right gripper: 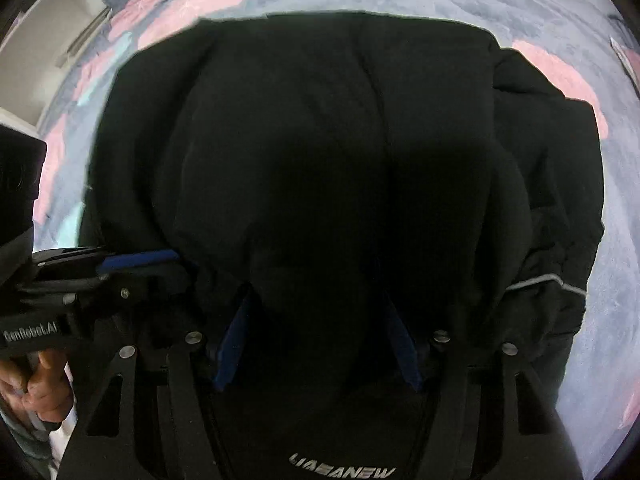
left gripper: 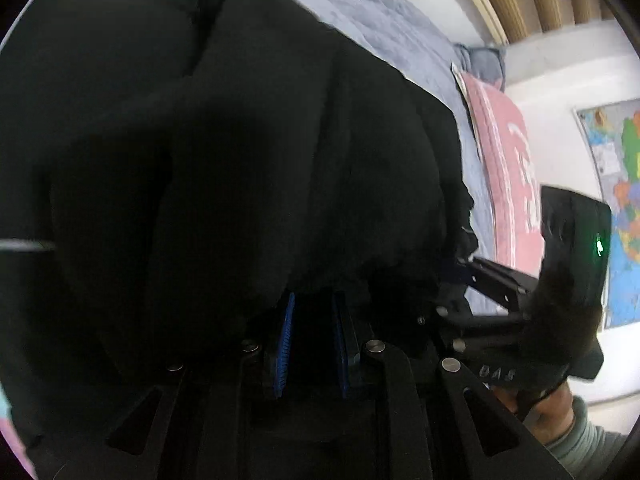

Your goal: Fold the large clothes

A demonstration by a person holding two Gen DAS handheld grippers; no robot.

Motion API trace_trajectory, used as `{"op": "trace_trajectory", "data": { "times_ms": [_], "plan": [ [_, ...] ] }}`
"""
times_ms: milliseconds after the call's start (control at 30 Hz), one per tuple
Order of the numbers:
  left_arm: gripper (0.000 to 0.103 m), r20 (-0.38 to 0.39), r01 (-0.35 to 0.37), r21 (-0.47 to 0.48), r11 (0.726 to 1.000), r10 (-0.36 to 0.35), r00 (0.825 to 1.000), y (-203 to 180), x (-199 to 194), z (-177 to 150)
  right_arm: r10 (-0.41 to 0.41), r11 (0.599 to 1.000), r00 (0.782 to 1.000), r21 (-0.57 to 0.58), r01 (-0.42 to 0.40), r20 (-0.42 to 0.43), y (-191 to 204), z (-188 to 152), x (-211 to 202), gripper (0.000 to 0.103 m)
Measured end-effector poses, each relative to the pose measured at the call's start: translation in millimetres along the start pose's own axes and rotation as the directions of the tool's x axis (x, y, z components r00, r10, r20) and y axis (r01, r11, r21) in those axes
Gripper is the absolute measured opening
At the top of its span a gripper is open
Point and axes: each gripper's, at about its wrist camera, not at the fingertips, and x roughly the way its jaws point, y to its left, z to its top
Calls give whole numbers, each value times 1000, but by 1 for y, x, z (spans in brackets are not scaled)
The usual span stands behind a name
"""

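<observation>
We see the black garment (left gripper: 240, 152) lying in a thick bundle on the bed (left gripper: 384, 24), whose grey-and-pink cover shows around it. In the left wrist view the left gripper (left gripper: 311, 340) has its blue pads (left gripper: 285, 344) close together with a bunched fold of the dark cloth running down between them, so it looks clamped on the garment. This view alone shows the pink pillow (left gripper: 508, 168) along the bed's far edge, the wall map (left gripper: 616, 184) beyond it, and the right gripper (left gripper: 460, 272) reaching in from the side at the garment's hem; whether that one grips cannot be told from here. The right wrist view settles it somewhat: the right gripper (right gripper: 320, 344) has its fingers (right gripper: 232, 344) set wide apart, with a bulge of black cloth filling the space between them. Only there do we see the grey reflective stripe (right gripper: 544, 280) near the garment's right side and the left gripper (right gripper: 132, 260) entering beside the hem.
</observation>
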Motion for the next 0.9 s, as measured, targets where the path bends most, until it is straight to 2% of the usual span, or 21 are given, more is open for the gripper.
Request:
{"op": "trace_trajectory", "data": {
  "times_ms": [100,233,300,367,400,467,533,600,733,800,900],
  "plan": [
    [18,17,0,-17,1000,0,1000,0,-2,-3,-26,999,1000,-32,26,3,7,-2,1,65],
    [19,60,-28,46,999,25,998,-20,-28,-15,50,999,998,-12,-49,23,9,-8,-30,65],
    [19,89,-22,89,996,14,996,-32,-48,-29,99,995,992,-18,-98,75,13,-19,-52,65],
    [19,108,-40,89,995,31,994,-34,-58,-41,85,996,991,-42,-81,102,22,-29,-61,65],
    [19,105,-74,66,995,67,992,-29,-55,-43,66,997,993,-50,-62,94,26,-32,-56,65],
    [19,53,-126,-23,992,127,991,-10,-35,-44,13,999,1000,-36,-12,21,28,-36,-26,65],
    [19,28,-86,-119,989,90,996,9,-20,-46,12,1000,1000,-3,-12,-18,23,-40,-1,65],
    [19,40,-67,-143,987,73,996,11,-23,-50,18,1000,1000,3,-18,6,23,-44,-3,65],
    [19,87,-68,-69,995,74,994,-6,-59,-75,78,996,996,28,-80,42,11,-75,-45,65],
    [19,106,-73,-50,996,78,991,-13,-86,-98,78,997,995,22,-79,62,2,-94,-64,65],
    [19,155,-125,-61,990,133,979,-8,-133,-139,57,998,996,34,-60,74,-17,-134,-88,66]
  ]
}}
